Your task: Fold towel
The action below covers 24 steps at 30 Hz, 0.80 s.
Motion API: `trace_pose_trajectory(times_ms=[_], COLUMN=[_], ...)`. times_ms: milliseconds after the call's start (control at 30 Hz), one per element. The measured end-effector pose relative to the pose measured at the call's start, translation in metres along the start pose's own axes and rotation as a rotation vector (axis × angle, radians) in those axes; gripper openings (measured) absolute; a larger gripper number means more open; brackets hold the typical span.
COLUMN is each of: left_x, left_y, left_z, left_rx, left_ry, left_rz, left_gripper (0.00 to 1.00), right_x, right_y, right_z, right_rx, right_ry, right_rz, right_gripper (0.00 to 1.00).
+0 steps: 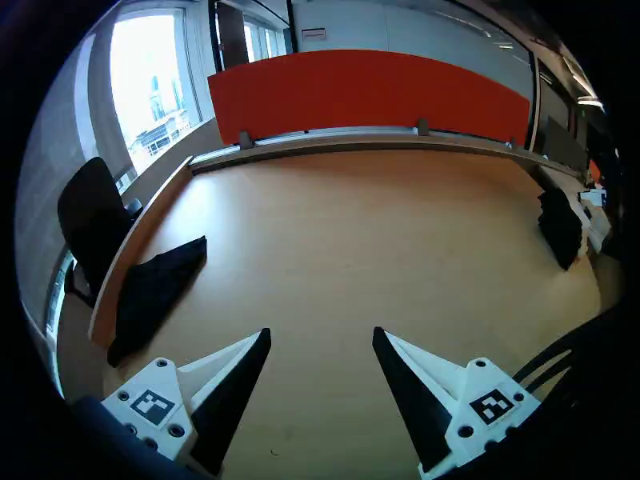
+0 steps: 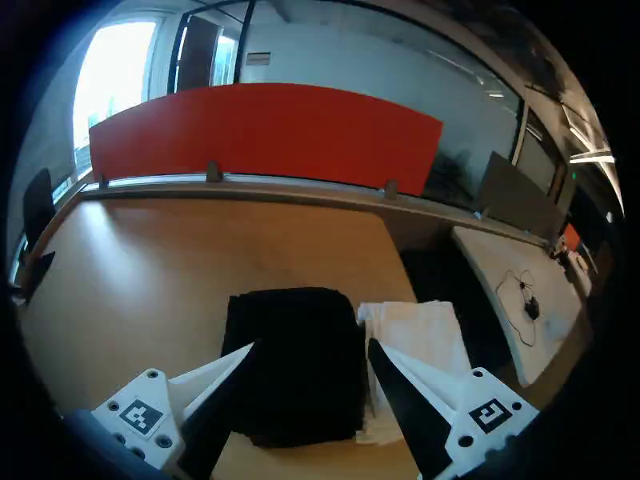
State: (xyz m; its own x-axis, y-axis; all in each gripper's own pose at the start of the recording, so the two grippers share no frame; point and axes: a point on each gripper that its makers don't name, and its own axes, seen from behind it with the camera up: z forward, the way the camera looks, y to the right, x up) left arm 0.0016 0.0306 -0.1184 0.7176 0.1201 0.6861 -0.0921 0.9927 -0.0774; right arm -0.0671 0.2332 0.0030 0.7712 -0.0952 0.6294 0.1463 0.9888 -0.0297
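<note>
Right tongs (image 2: 311,344) gape empty over the folded black towels (image 2: 292,320) at lower centre, likely lining up a pick; left tongs (image 1: 321,331) spread wide above the surface (image 1: 352,240).

The left gripper (image 1: 321,331) and right gripper (image 2: 310,344) each have two white, wedge-shaped fingers (image 1: 448,376) with black inner faces, dark screw holes (image 1: 160,362) and square black-and-white markers (image 1: 152,406).
</note>
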Motion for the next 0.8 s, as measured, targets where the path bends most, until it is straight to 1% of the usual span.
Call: trace_pose_trajectory(times_ms=[167, 267, 367, 467, 567, 800], left_x=[0.004, 0.007, 0.010, 0.013, 0.017, 0.026], left_y=[-0.002, -0.002, -0.003, -0.005, -0.006, -0.007], left_z=[-0.001, -0.002, -0.004, -0.004, -0.005, -0.005], left_rx=[0.000, -0.001, 0.002, 0.005, 0.007, 0.012], left_ry=[0.012, 0.020, 0.029, 0.037, 0.045, 0.065], left_rz=[-0.009, -0.018, -0.022, -0.022, -0.021, -0.024], left_gripper=[0.94, 0.94, 0.94, 0.94, 0.94, 0.94], right_x=[0.011, 0.019, 0.030, 0.037, 0.043, 0.066], right_y=[0.000, 0.002, 0.003, -0.003, -0.006, -0.008], right_z=[-0.011, -0.017, -0.026, -0.035, -0.042, -0.060], right_rx=[-0.051, -0.082, -0.111, -0.113, -0.117, -0.170], right_ry=[0.084, 0.136, 0.203, 0.260, 0.297, 0.406], right_rz=[0.016, 0.036, 0.060, 0.072, 0.072, 0.083], right_gripper=[1.00, 1.00, 1.00, 1.00, 1.00, 1.00])
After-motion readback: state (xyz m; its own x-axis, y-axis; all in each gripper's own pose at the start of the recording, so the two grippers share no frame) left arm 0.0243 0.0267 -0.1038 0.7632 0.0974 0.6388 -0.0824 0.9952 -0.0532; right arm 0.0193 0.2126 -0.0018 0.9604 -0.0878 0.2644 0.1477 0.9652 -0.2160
